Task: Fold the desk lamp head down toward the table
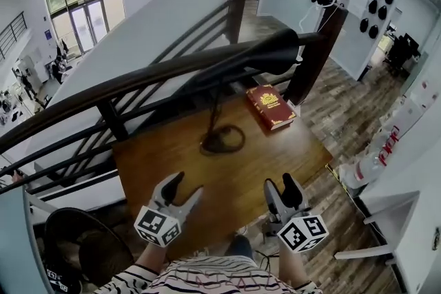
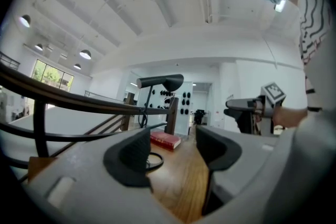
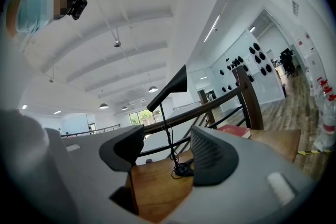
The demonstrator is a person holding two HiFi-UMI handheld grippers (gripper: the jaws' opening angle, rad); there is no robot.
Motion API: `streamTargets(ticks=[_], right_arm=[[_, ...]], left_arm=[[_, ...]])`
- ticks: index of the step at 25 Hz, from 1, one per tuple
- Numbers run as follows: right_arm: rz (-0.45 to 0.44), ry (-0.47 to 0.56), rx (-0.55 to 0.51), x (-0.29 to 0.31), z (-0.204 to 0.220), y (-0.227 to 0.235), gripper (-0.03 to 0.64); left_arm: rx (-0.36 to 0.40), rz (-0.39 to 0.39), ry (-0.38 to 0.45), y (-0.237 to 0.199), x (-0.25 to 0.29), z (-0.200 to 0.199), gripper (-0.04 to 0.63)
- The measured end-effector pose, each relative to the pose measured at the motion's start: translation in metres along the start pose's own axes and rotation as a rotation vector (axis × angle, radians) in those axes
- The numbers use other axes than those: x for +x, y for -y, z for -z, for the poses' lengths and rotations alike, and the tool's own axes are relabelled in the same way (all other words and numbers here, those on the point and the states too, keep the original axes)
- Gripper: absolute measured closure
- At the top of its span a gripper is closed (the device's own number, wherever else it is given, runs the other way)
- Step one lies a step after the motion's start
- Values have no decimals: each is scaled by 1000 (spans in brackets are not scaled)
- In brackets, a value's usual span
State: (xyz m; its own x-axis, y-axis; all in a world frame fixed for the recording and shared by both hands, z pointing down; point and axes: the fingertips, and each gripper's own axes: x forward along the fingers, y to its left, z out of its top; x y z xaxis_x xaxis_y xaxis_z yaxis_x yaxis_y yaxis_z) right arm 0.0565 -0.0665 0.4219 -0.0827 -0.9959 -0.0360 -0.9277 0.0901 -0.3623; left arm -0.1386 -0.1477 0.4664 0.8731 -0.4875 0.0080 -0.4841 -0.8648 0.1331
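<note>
Over the near edge of the counter, the left claw and the right claw are held level and side by side. Each is spread wide with nothing between its jaws (empty, I judge, because the reach for the lamp is not yet made). Well beyond them, against the dark railing, stands the desk lamp. Its ring base rests on the far side of the wood, and the lamp head sits raised above the rail. Both claws point toward it without touching it, so the head lies ahead of and above them. A red book lies near the base, to its right, clear of the approach.
</note>
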Motion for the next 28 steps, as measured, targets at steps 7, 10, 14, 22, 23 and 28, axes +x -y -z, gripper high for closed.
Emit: streamTargets(ticks=[7, 10, 14, 22, 23, 28], right_arm=[[-66, 31, -75, 48, -50, 38, 354], [-104, 40, -106, 72, -71, 56, 356], [-161, 51, -137, 101, -98, 75, 360], [-273, 104, -226, 149, -155, 94, 365], [-286, 112, -235, 155, -162, 96, 367], [-331, 158, -303, 182, -198, 108, 368]], left_arm=[[29, -89, -3, -13, 38, -15, 327], [53, -117, 6, -18, 66, -25, 327], [92, -149, 19, -20, 101, -41, 327], [184, -210, 33, -25, 163, -72, 333], [194, -215, 31, -27, 172, -74, 334], [240, -252, 25, -41, 211, -82, 360]])
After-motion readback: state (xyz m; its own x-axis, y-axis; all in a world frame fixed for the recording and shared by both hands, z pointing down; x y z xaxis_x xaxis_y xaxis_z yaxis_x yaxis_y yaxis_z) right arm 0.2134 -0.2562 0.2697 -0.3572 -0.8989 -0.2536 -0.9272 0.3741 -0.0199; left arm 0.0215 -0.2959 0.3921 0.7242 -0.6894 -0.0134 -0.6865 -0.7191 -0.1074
